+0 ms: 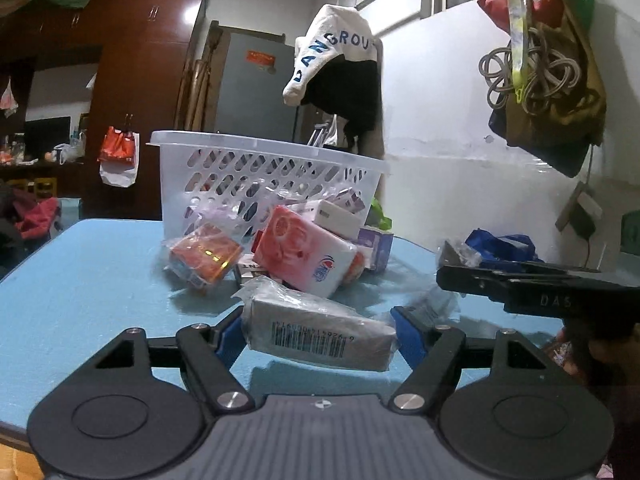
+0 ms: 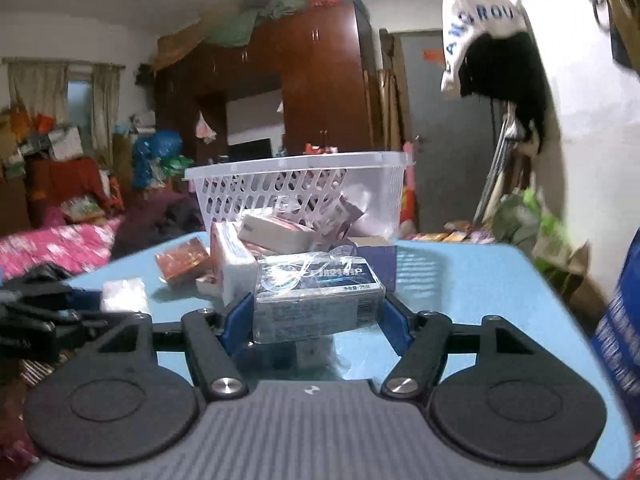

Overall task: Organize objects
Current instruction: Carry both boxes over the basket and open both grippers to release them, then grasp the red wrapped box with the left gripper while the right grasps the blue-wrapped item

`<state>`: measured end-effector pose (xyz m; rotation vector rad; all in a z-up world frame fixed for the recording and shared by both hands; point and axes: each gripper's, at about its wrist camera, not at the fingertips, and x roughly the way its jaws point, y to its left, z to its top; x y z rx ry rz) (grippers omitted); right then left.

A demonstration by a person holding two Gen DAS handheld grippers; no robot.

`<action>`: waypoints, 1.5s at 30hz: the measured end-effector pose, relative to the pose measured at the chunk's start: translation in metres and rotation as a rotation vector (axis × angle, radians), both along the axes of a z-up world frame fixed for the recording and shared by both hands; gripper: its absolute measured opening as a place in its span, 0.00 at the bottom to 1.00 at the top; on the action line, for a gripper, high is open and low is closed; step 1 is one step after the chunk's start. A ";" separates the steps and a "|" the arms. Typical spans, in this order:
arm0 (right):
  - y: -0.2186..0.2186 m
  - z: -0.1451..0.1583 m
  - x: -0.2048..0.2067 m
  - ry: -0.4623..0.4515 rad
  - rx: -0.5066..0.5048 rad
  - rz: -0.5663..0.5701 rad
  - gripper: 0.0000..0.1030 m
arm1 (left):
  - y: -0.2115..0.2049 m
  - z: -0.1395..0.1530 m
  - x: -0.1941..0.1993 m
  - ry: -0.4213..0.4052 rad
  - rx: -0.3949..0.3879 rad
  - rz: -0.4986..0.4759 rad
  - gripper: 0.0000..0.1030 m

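Observation:
My left gripper (image 1: 318,334) is shut on a grey plastic-wrapped box with a barcode (image 1: 320,334), held just above the blue table (image 1: 88,280). My right gripper (image 2: 318,314) is shut on a grey-and-dark-blue wrapped box (image 2: 318,300), also held above the table. Behind both lies a pile of packets: a pink soap pack (image 1: 308,252), an orange packet (image 1: 206,258) and a purple box (image 1: 376,246). A white slotted basket (image 1: 256,176) stands behind the pile; it also shows in the right wrist view (image 2: 304,188). The right gripper's body (image 1: 532,290) shows at right in the left wrist view.
A blue bag (image 1: 504,246) lies at the table's right edge near the white wall. A white cap and dark cloth (image 1: 340,68) hang above the basket. A brown wardrobe (image 2: 312,84) and cluttered furniture stand beyond the table's far edge.

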<state>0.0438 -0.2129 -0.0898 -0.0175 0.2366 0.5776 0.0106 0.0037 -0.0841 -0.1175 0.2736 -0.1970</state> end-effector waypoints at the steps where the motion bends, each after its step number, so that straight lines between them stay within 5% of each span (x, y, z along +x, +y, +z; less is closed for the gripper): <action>1: -0.002 0.002 0.000 0.009 0.025 0.017 0.68 | 0.003 0.002 0.000 -0.005 -0.003 -0.001 0.75; 7: 0.013 0.042 0.026 0.005 0.028 0.087 0.68 | 0.026 0.051 0.020 -0.067 -0.036 -0.013 0.76; 13: 0.054 0.113 0.101 -0.025 -0.054 0.067 0.68 | 0.054 0.132 0.114 -0.053 -0.054 0.032 0.76; 16: 0.075 0.126 0.148 0.063 -0.055 0.084 0.68 | 0.057 0.148 0.166 0.011 -0.033 0.087 0.75; 23: 0.104 0.119 0.167 0.042 -0.155 0.064 0.69 | 0.054 0.142 0.208 0.073 -0.003 0.150 0.77; 25: 0.109 0.118 0.166 0.039 -0.183 0.036 0.78 | 0.059 0.138 0.215 0.082 -0.014 0.164 0.94; 27: 0.105 0.118 0.152 -0.024 -0.205 -0.026 0.88 | 0.066 0.135 0.211 0.079 -0.026 0.196 1.00; 29: 0.090 0.120 0.131 -0.065 -0.157 -0.028 0.99 | 0.071 0.135 0.192 0.050 -0.043 0.171 1.00; 33: 0.052 0.097 0.082 -0.021 -0.093 0.033 1.00 | 0.082 0.123 0.130 -0.009 -0.056 0.094 1.00; 36: 0.034 0.063 0.050 0.043 -0.079 0.073 1.00 | 0.082 0.092 0.097 0.032 -0.010 0.105 1.00; 41: 0.035 0.015 0.021 0.125 -0.125 0.089 1.00 | 0.078 0.048 0.087 0.119 0.041 0.107 0.91; 45: 0.041 0.009 0.033 0.145 -0.157 0.061 1.00 | 0.069 0.036 0.098 0.162 0.113 0.110 0.87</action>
